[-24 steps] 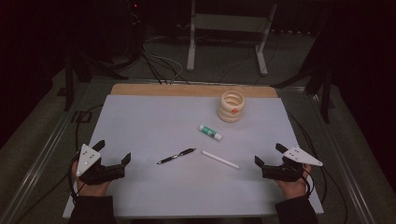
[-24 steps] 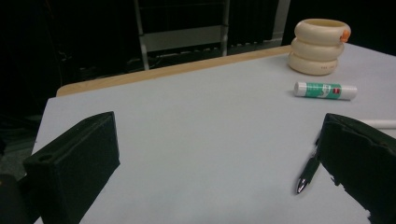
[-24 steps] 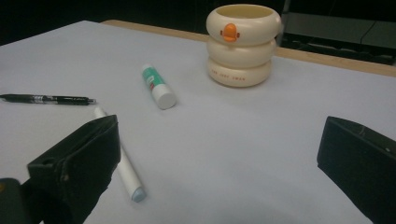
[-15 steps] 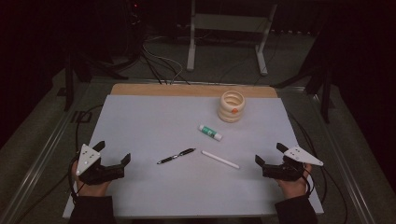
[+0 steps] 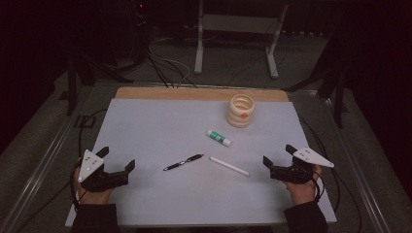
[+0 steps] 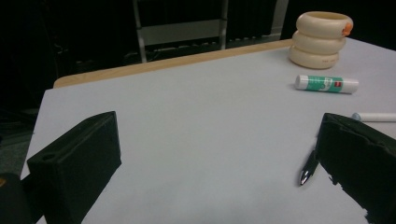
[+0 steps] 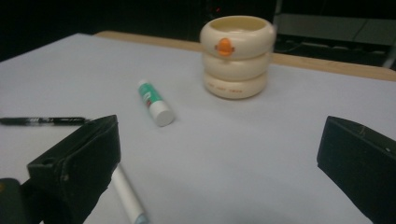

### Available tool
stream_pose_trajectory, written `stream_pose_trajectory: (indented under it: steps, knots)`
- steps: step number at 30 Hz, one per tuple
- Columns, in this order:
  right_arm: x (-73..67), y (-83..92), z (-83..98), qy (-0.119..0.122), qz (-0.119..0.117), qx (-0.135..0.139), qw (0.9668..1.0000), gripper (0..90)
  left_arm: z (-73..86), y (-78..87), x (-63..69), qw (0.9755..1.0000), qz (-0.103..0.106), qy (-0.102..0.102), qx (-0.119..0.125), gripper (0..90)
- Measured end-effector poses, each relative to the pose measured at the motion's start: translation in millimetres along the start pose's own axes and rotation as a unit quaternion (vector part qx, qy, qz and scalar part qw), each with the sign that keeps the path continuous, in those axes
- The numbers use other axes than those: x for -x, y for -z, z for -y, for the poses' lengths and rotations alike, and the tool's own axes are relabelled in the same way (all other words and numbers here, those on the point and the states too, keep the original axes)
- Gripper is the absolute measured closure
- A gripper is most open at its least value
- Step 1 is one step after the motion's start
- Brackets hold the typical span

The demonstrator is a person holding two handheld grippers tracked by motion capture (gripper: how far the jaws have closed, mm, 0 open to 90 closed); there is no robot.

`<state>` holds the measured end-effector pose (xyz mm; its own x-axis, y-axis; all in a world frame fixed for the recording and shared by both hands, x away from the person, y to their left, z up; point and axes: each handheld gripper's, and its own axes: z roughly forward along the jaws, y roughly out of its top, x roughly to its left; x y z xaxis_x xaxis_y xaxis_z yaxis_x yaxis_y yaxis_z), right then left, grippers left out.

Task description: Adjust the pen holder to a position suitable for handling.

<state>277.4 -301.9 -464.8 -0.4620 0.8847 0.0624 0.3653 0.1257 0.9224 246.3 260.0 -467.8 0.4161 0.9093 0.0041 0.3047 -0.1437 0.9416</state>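
On the white table top [image 5: 155,126] lie a black pen [image 5: 183,162], a white pen [image 5: 229,165] and a green-and-white glue stick [image 5: 218,138]. A cream ribbed holder [image 5: 241,110] with an orange spot stands upright at the far right. My left gripper [image 5: 117,158] rests open at the near left, with nothing between its jaws. The right gripper [image 5: 278,154] rests open at the near right, also with nothing in it. In the left gripper view the black pen's tip [image 6: 308,170] lies beside the right jaw. In the right gripper view the white pen [image 7: 127,193] runs under the left jaw.
A wooden strip [image 5: 170,93] runs along the table's far edge. Beyond it stand a metal stand [image 5: 238,29] and loose cables [image 5: 165,68] on the dark floor. Cables trail from both grippers off the table's sides.
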Motion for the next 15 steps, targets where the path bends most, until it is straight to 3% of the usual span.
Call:
stream_pose_trajectory:
  steps: [3,10,15]
  knots:
    - [-5.2,-4.5,-6.4,0.013,-0.001,-0.012,0.9998,0.1,0.5,-2.0,0.4,1.0,-0.004,-0.001,-0.002,0.4]
    - [-8.3,-17.3,-21.0,0.012,-0.002,-0.026,0.9996,0.0,2.4,-3.4,-0.4,0.9999,-0.003,0.012,0.003,0.2]
    - [-6.3,-21.5,-38.0,0.014,0.003,-0.025,0.9996,0.0,2.6,-4.6,1.5,1.0,-0.006,0.008,0.002,0.2]
